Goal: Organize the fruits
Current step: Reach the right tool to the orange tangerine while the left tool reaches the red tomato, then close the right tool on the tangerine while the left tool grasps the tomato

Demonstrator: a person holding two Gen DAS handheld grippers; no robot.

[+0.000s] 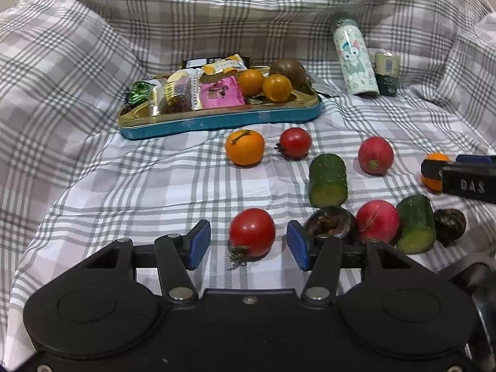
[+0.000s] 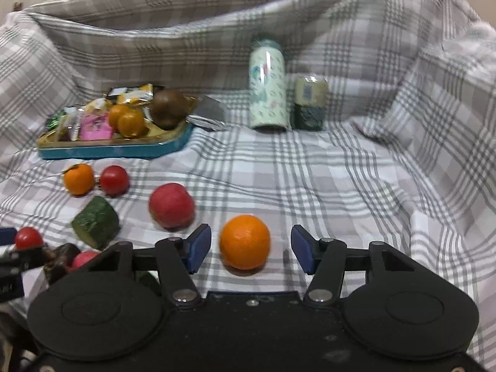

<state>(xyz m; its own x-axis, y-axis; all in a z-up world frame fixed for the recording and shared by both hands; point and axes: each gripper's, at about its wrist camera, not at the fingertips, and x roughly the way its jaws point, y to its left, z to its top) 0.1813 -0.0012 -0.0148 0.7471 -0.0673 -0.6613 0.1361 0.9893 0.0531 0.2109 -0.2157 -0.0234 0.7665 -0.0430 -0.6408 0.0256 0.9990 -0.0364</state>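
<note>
My left gripper [image 1: 248, 244] stands open with a red tomato [image 1: 251, 232] lying between its blue pads, untouched. My right gripper [image 2: 251, 248] is open too, with an orange [image 2: 245, 241] between its pads on the checked cloth. Loose on the cloth lie another orange [image 1: 245, 147], a second tomato [image 1: 295, 142], two red radishes [image 1: 375, 155] [image 1: 377, 221], two cucumber pieces [image 1: 328, 179] [image 1: 416, 223] and two dark round fruits [image 1: 330, 221] [image 1: 449, 226]. The blue tray [image 1: 217, 121] at the back holds snack packets, two small oranges [image 1: 263, 85] and a brown kiwi [image 1: 288, 69].
A patterned bottle [image 1: 355, 59] and a small green can [image 1: 387, 74] stand behind the fruit at the back right. The checked cloth [image 1: 93, 186] rises in folds at the left, back and right. A silvery wrapper [image 2: 207, 114] lies beside the tray.
</note>
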